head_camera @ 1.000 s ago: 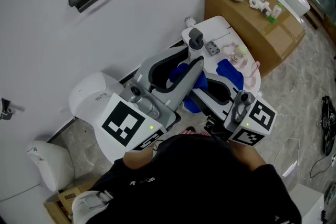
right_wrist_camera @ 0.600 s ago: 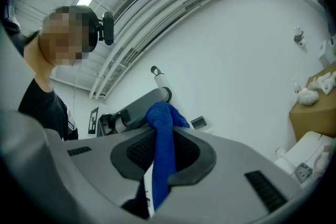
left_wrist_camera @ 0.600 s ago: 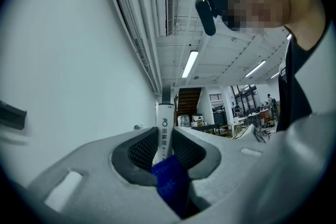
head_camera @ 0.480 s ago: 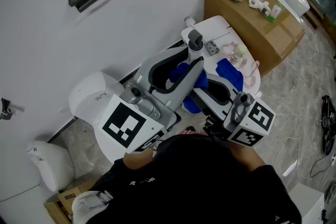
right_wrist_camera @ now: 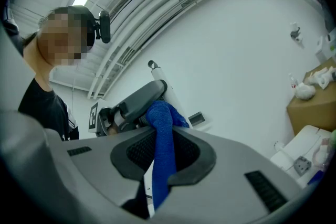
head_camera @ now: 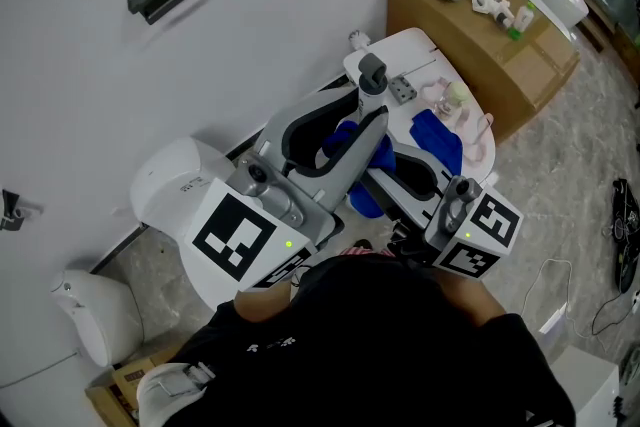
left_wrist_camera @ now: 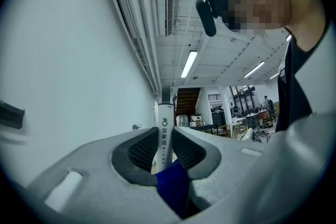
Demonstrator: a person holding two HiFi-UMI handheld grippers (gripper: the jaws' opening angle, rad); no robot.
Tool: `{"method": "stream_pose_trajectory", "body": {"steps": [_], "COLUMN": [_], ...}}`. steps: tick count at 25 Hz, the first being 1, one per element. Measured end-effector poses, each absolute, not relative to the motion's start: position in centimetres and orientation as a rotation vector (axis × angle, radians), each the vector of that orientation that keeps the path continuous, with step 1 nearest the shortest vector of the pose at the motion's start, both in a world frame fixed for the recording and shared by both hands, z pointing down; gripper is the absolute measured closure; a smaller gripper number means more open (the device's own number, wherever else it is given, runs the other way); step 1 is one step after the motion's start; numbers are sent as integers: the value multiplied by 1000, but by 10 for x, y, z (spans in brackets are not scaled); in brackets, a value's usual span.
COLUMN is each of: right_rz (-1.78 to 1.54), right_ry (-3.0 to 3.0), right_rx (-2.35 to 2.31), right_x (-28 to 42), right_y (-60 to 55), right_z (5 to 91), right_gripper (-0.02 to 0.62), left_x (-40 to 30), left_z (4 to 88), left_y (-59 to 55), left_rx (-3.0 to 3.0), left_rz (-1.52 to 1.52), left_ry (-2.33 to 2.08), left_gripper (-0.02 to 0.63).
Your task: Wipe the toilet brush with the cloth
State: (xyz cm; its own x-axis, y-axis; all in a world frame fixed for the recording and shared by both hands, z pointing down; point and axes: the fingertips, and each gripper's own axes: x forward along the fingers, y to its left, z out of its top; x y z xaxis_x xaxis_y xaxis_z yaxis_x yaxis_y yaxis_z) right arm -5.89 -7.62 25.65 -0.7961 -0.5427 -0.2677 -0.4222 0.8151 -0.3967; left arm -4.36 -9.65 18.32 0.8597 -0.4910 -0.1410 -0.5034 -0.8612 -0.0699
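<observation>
Left gripper (left_wrist_camera: 165, 148): grey moulded jaws with black ribbed pads, closed on the toilet brush (left_wrist_camera: 164, 123). The shaft is a smooth, round white plastic tube with grey print on it and a grey cap on top. It stands upright between the pads, touching both.

Right gripper (right_wrist_camera: 163, 152): same grey shell and ribbed pads, clamped on the cloth (right_wrist_camera: 160, 113). The cloth is a blue, soft, fuzzy knit, bunched into a thick fold. It runs from my right jaws across to the brush shaft, and a corner of it shows low between the left jaws.

Against the head view of a second ago, nothing has shifted to speak of: both grippers, brush and cloth sit as they did.

Pose: both hands are close in front of my chest. The left gripper reaches away towards the white wall, its marker cube (head_camera: 238, 233) facing up. The right gripper angles in from the right, its jaws just beside the left gripper's. Both tip slightly upward. A cardboard box (head_camera: 490, 45) stands beyond, to the right.
</observation>
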Motion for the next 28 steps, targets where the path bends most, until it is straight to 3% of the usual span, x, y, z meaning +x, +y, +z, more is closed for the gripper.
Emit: {"method": "stream_pose_trajectory", "body": {"steps": [28], "right_rz": [-549], "right_ry": [2666], "right_rx": [-734], "right_x": [-60], "right_y": [-80], "right_z": [287], "right_gripper": [532], "left_x": [-42], "left_z": [181], "left_y": [-99], "left_rx": [-2936], "left_rz": [188], "left_ry": [782], "left_gripper": [515]}}
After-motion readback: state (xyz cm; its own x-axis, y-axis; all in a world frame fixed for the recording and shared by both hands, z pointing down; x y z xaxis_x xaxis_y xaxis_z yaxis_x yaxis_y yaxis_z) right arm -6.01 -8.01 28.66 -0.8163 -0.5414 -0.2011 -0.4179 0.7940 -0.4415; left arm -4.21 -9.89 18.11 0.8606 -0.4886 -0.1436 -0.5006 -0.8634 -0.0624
